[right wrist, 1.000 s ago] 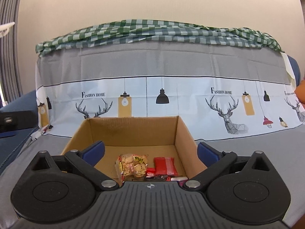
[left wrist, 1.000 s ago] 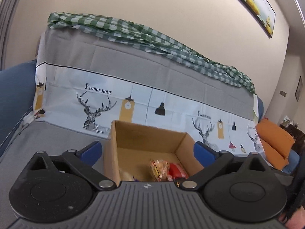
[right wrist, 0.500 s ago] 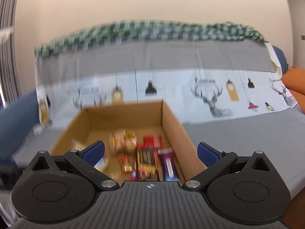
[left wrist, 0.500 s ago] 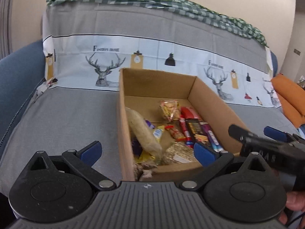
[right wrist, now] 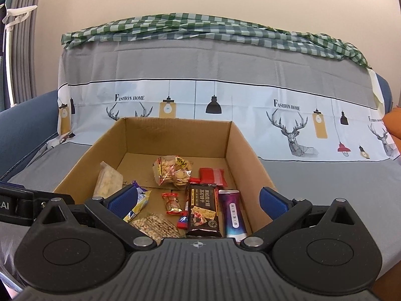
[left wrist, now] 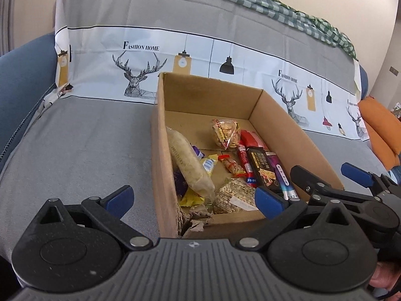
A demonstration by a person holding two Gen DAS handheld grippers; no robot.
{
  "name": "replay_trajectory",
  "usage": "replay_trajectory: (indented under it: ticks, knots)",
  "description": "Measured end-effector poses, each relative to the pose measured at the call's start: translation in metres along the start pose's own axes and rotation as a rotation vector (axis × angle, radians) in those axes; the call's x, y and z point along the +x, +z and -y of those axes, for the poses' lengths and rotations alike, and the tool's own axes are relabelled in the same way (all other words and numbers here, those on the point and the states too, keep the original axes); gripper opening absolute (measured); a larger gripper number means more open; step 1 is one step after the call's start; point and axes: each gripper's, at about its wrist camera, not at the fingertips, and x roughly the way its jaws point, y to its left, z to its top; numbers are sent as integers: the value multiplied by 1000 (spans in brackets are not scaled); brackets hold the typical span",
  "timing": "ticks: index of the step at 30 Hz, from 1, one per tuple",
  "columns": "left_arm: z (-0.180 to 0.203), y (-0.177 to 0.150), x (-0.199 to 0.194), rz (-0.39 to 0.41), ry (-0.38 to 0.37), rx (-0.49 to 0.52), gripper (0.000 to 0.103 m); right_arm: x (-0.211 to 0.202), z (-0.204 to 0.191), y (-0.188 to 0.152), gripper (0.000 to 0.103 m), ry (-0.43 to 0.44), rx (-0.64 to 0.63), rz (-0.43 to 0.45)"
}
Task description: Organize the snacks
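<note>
Snacks lie loose in cardboard box (right wrist: 240,150) on the sofa: light, crinkly, slippery wrappers. Biscuit bag (right wrist: 173,169) crushes easily; pinch its gathered top. Left claw (left wrist: 193,195) and right claw (right wrist: 198,198) both spread apart, empty.

A plain brown open cardboard box (right wrist: 246,155) sits on a grey sofa cover (right wrist: 325,175). Behind the box, the cover's white printed band (right wrist: 238,100) shows black stag heads, black and mustard lamps, one red. Above that lies a green-and-white checked cloth (right wrist: 200,28). Inside the box: a red foil packet (right wrist: 213,175), a dark brown bar wrapper (right wrist: 203,210), and a purple tube-shaped packet (right wrist: 231,212).
</note>
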Motion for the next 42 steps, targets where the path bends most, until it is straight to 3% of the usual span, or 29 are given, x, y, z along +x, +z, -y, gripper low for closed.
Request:
replay_trajectory:
  ticks: [42]
  knots:
    - [3,-3,6,-31,-3,2,102,2,1,-1,102,12,16,-5]
